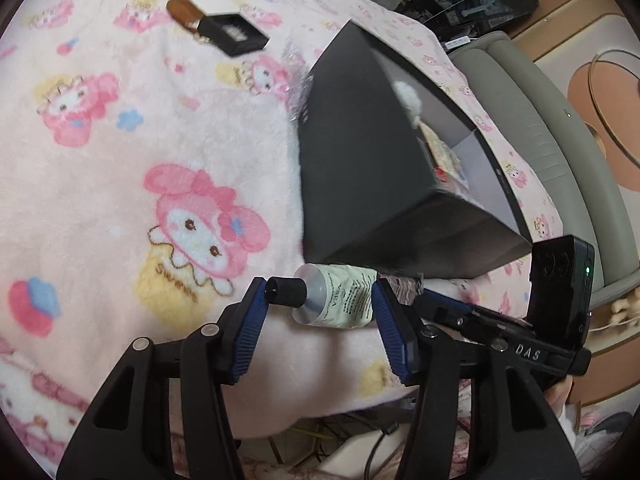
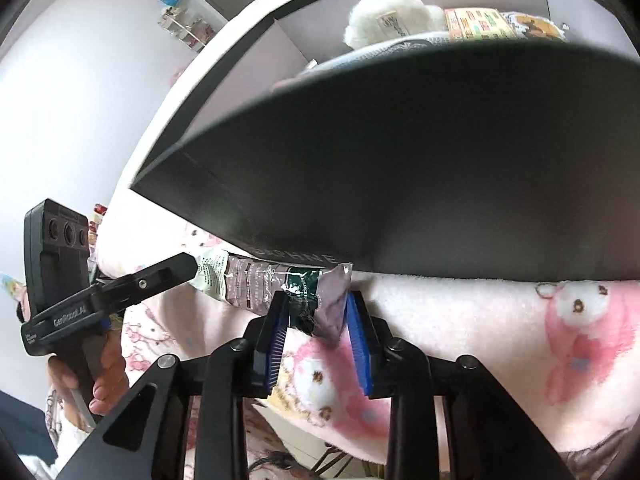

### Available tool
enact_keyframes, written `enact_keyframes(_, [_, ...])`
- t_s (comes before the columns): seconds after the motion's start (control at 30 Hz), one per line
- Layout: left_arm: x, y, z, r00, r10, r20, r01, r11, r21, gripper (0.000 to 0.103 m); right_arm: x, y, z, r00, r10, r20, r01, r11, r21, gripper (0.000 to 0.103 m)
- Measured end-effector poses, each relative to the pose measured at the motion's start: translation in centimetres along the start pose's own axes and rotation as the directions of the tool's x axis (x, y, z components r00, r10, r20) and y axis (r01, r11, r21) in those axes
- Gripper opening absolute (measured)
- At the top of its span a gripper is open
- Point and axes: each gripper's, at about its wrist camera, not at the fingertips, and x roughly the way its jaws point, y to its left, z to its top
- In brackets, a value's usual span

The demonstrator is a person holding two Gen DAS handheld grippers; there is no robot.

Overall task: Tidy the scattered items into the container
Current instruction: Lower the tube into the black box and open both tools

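Right now both grippers work at the near wall of the black box (image 1: 384,184), which sits on the pink cartoon-print blanket (image 1: 120,184) and already holds a white fluffy thing (image 2: 384,20) and some printed packets. The left gripper (image 1: 320,316) has its jaws spread wide on either side of a small clear bottle (image 1: 336,300) with a black cap; the bottle lies on its side just in front of the box's near wall, cap pointing away from the box corner, and the blue pads stand beside it without clearly pressing it, so I judge it not yet gripped. The right gripper (image 2: 316,320) has its jaws partly closed around the end of a crinkled foil sachet (image 2: 280,288) that lies along the foot of the same wall; whether the pads actually pinch the foil I cannot tell. To do this step well, I would close the left jaws across the bottle's labelled body rather than the cap, since the round body could roll on the soft blanket. The sachet is limp, so a firm pinch well in from its edge seems wise before lifting. Both must rise clear of the box's tall wall before moving over the opening. Farther from the box lie a small black tray (image 1: 234,34) and a brown item (image 1: 184,10).
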Motion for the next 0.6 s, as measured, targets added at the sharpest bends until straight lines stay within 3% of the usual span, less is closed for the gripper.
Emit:
enact_keyframes(0.17, [-2.6, -2.5, -0.3, 1.0, 0.008, 0.017, -0.009, 0.999, 0.052, 0.053, -3.0, 1.2, 0.2, 0.998, 0.014, 0.059, -0.011, 0.999, -0.047, 0.026])
enact_keyframes(0.4, [-4.9, -6.1, 1.1, 0.994, -0.084, 0.07, 0.079, 0.995, 0.066, 0.053, -9.4, 1.1, 0.4, 0.982, 0.031, 0.184, -0.022, 0.998, -0.05, 0.026])
enact_keyframes(0.6, [-4.8, -9.9, 4.4, 0.983, -0.139, 0.119, 0.12, 0.981, 0.151, 0.053, -12.7, 1.6, 4.4, 0.961, 0.004, 0.278, 0.012, 0.998, -0.056, 0.026])
